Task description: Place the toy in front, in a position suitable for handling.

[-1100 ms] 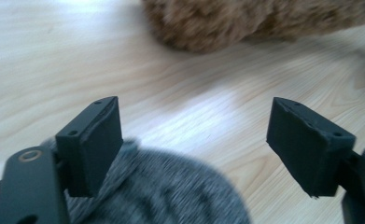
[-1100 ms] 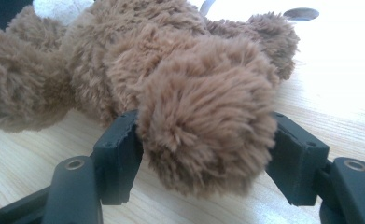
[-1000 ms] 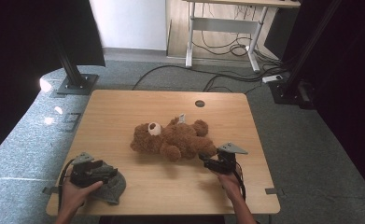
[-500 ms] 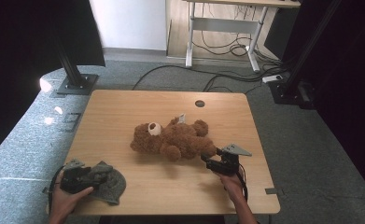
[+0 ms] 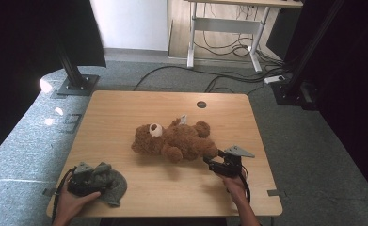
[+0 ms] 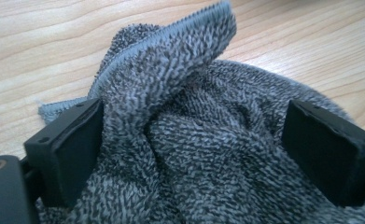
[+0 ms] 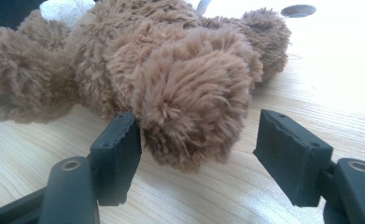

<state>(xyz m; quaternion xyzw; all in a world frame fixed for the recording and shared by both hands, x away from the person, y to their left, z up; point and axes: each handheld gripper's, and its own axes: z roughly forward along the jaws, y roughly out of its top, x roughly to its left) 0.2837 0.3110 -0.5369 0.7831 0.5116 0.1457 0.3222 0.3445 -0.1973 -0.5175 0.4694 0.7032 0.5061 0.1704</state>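
Note:
A brown teddy bear [image 5: 174,139] lies on its back in the middle of the wooden table [image 5: 120,110]. My right gripper [image 5: 209,163] is at its right end, open, with one furry foot [image 7: 194,93] between the jaws. In the right gripper view [image 7: 196,122] the left pad brushes the fur and the right pad stands apart from it. Near the front left corner a grey terry cloth [image 5: 116,188] lies bunched on the table. My left gripper [image 5: 104,175] is down on it, jaws wide and open, with folds of the cloth [image 6: 194,154] heaped between the pads [image 6: 77,144].
A round cable hole [image 5: 201,104] sits in the table's far edge. Black stand bases [image 5: 78,84] and cables [image 5: 228,80] lie on the floor beyond, with a desk frame [image 5: 224,28] behind. The table's front edge runs just under both hands.
My left gripper has sunk a little onto the grey cloth near the front left corner. The right gripper and the bear have kept still.

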